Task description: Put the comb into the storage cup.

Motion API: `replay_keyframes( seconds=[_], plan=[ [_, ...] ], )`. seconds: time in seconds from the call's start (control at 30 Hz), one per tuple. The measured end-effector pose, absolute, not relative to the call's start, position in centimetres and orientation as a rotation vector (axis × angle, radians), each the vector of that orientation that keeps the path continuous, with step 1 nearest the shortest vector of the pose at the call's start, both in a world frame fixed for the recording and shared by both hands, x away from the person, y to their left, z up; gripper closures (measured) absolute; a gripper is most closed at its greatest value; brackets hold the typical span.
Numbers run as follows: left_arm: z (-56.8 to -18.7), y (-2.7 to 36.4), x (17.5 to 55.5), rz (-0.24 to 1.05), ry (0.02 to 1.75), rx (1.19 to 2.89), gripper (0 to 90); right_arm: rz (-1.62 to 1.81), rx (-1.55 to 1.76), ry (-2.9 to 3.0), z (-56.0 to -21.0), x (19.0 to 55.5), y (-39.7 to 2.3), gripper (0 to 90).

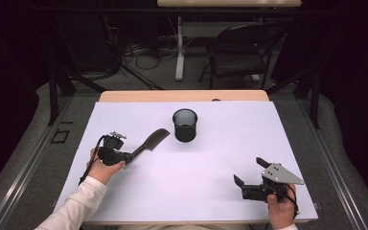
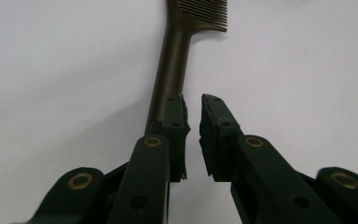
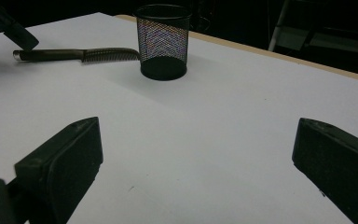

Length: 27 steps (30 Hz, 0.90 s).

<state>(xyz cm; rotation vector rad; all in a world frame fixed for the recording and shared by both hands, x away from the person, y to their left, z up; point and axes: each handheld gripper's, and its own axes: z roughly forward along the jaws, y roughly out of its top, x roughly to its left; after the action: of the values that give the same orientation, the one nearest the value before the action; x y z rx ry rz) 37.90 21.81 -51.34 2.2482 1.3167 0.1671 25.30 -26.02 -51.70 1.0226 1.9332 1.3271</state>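
White table (image 1: 196, 191): comb (image 1: 149, 142), mesh cup (image 1: 185, 125) (upright) near.

No text, label, brand, number or sign could be read anywhere in the three views.

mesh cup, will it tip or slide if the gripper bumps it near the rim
The black wire-mesh cylindrical cup stands upright and looks empty, so it is probably light and would likely slide on the smooth white table top. It is taller than wide, so a push near the rim may tip it; once on its side it could roll.
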Motion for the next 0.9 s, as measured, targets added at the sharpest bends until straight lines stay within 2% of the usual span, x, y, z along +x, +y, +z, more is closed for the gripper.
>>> replay_keyframes(
  seconds=[0.27,0.8,0.9],
  plan=[
    [-50.8,22.0,38.0,0.167,1.317,2.245,70.6,1.326,1.021,1.937,-51.7,25.3,-26.0,1.3],
    [-49.8,22.3,38.4,0.157,1.330,2.234,43.6,1.326,1.026,1.941,-51.8,25.3,-26.0,1.3],
    [-49.6,22.3,38.5,0.152,1.338,2.227,41.8,1.327,1.028,1.941,-51.8,25.3,-26.0,1.3]
  ],
)
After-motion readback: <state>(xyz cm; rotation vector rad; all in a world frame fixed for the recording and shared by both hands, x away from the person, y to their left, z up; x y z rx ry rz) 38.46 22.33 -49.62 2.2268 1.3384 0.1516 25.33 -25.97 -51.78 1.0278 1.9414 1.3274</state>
